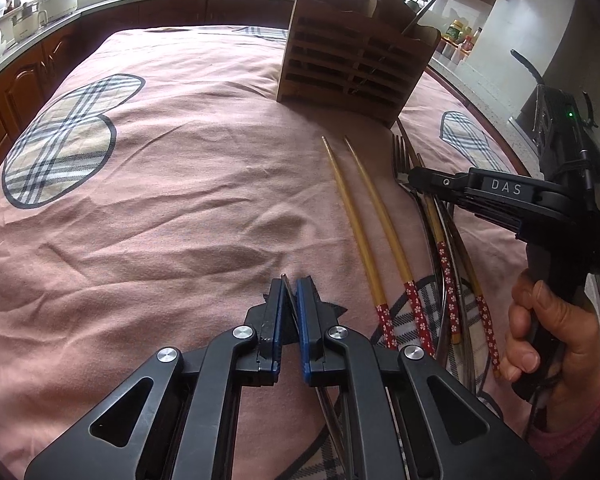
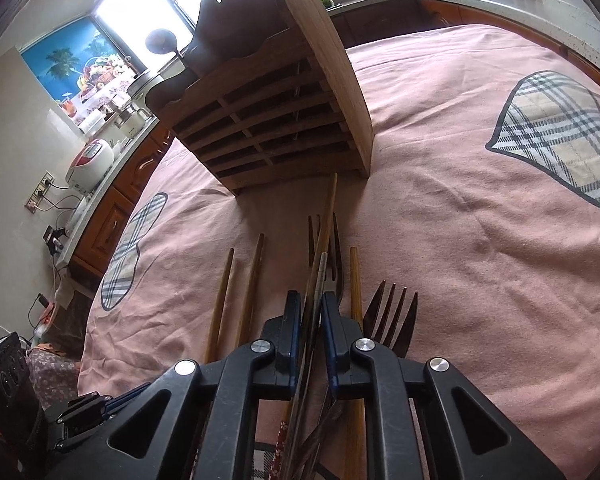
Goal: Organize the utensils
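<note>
Pick-up step, w/ both tongs busy. Right tongs [image 2: 311, 322] are clenched on a chopstick [image 2: 323, 240] & a thin metal handle, right over the utensil pile [image 1: 440, 232] on the pink cloth [image 1: 180, 200]. Left tongs [image 1: 289, 300] are nearly closed on a thin metal piece, can't tell which utensil. Two chopsticks [image 1: 364, 216] lie loose beside the pile. Wooden holder [image 1: 352, 52] stands just beyond. Next, prob. lift clear w/o dragging neighbours, then tip upright into a holder slot.
</note>
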`<state>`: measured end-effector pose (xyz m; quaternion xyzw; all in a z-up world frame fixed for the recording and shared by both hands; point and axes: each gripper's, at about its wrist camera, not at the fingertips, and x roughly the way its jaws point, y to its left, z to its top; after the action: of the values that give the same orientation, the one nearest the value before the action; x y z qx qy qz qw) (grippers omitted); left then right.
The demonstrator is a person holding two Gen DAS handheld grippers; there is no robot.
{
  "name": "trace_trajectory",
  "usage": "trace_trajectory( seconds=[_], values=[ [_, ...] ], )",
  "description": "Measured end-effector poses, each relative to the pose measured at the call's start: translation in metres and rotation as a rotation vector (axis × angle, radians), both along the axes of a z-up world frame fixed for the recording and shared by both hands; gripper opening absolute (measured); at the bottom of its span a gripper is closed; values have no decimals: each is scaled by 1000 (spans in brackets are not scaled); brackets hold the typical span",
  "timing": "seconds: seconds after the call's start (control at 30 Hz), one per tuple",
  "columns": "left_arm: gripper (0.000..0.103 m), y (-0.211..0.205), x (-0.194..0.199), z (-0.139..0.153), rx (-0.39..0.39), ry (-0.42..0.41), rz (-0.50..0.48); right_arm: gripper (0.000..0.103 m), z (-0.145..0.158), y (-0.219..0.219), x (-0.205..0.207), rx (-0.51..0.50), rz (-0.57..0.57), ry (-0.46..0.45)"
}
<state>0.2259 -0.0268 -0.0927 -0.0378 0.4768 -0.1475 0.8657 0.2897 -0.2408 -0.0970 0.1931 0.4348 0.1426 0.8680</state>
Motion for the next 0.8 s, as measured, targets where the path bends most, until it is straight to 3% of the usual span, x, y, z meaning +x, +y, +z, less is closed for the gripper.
trace_trajectory(
  seconds=[0.37,0.43,0.8],
  values=[
    [5,-3,2,-1,-4,5,-10,13,2,-11,2,72,-18,-8],
    [5,-4,2,-1,-1,5,-11,8,3,-9,1,57,-6,-18],
    [5,0,-4,12,-10,-32,-12,6,26,-9,-15,48,3,-93]
  ],
)
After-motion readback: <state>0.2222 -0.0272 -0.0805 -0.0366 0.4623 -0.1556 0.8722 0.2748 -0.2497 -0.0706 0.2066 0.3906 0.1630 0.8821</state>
